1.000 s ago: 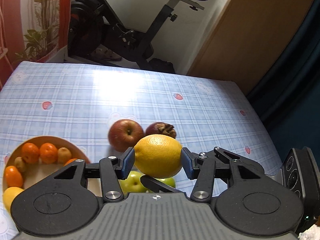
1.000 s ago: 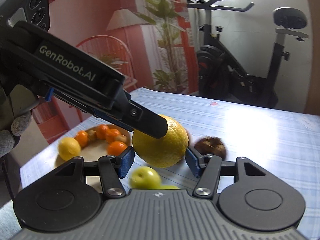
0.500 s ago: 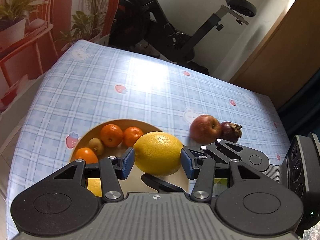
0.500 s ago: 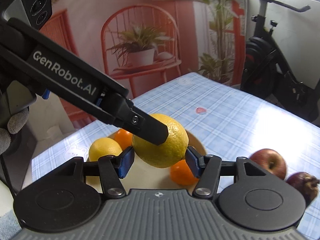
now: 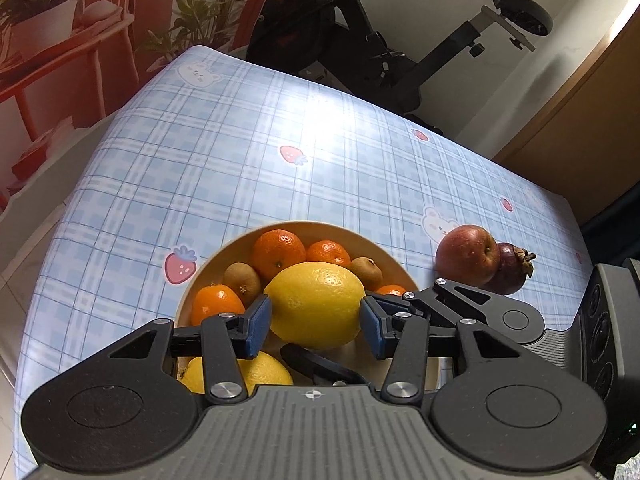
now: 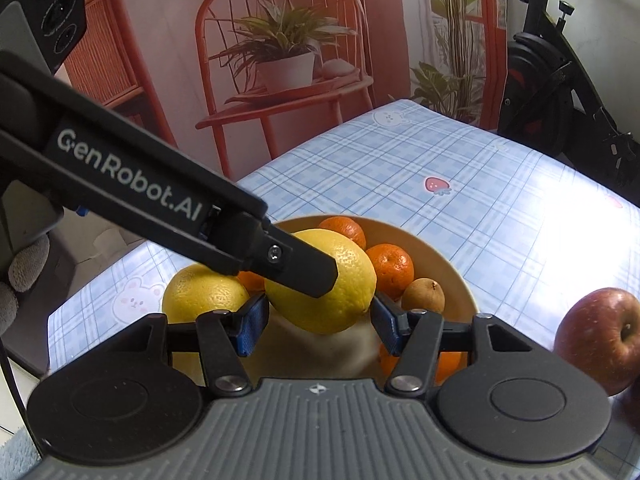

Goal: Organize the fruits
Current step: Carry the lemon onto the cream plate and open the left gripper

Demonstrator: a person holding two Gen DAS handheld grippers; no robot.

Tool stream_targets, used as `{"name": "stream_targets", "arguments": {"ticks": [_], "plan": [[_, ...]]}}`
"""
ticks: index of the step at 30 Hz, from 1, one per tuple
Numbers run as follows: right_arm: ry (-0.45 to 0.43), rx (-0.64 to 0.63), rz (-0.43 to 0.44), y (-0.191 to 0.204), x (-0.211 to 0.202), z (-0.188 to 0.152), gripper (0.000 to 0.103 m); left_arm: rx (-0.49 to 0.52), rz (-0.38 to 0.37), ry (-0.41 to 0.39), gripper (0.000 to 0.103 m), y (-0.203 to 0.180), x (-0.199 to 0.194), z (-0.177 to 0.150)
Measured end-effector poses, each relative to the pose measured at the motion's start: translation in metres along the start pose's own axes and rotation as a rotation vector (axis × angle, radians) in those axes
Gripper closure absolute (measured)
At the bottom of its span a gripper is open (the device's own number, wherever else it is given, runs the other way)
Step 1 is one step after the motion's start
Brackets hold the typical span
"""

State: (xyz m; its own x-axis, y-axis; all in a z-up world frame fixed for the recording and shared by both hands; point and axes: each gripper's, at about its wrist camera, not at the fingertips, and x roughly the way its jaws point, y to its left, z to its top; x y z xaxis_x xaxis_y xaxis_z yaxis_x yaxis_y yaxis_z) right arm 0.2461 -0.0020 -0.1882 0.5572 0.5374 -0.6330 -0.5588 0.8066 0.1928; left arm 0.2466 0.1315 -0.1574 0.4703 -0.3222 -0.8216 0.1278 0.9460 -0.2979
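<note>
A large yellow lemon hangs just above the tan bowl. My left gripper is shut on the lemon and its jaws are still closing on it. In the right wrist view the same lemon sits between the blue pads of my right gripper, which is shut on it crosswise to the left one. The left gripper's black finger lies across the lemon. The bowl holds several oranges, kiwis and a second lemon.
A red apple and a dark mangosteen lie on the blue checked cloth, right of the bowl. The table's left edge drops off near the bowl. An exercise bike stands beyond the far edge. A gloved hand shows at the left.
Both grippers carried the lemon leftward from above the apples to over the bowl. The green apples under it have left the views; the apple and mangosteen now lie to the right.
</note>
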Motion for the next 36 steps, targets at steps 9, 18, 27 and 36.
{"name": "stream_targets", "arguments": {"ticks": [9, 18, 27, 36], "plan": [[-0.002, -0.015, 0.005, 0.004, -0.004, -0.008, 0.044, 0.038, 0.044, 0.011, 0.052, -0.003, 0.001, -0.001], [-0.025, -0.004, 0.022, -0.002, -0.02, -0.015, 0.052, 0.036, 0.052, 0.01, 0.051, -0.006, 0.004, 0.0], [-0.036, 0.022, 0.038, -0.003, -0.021, -0.018, 0.054, 0.039, 0.066, 0.012, 0.051, -0.005, 0.003, 0.0], [-0.037, 0.012, 0.01, -0.001, -0.028, -0.019, 0.054, 0.04, 0.071, 0.006, 0.048, -0.003, 0.002, -0.002]]}}
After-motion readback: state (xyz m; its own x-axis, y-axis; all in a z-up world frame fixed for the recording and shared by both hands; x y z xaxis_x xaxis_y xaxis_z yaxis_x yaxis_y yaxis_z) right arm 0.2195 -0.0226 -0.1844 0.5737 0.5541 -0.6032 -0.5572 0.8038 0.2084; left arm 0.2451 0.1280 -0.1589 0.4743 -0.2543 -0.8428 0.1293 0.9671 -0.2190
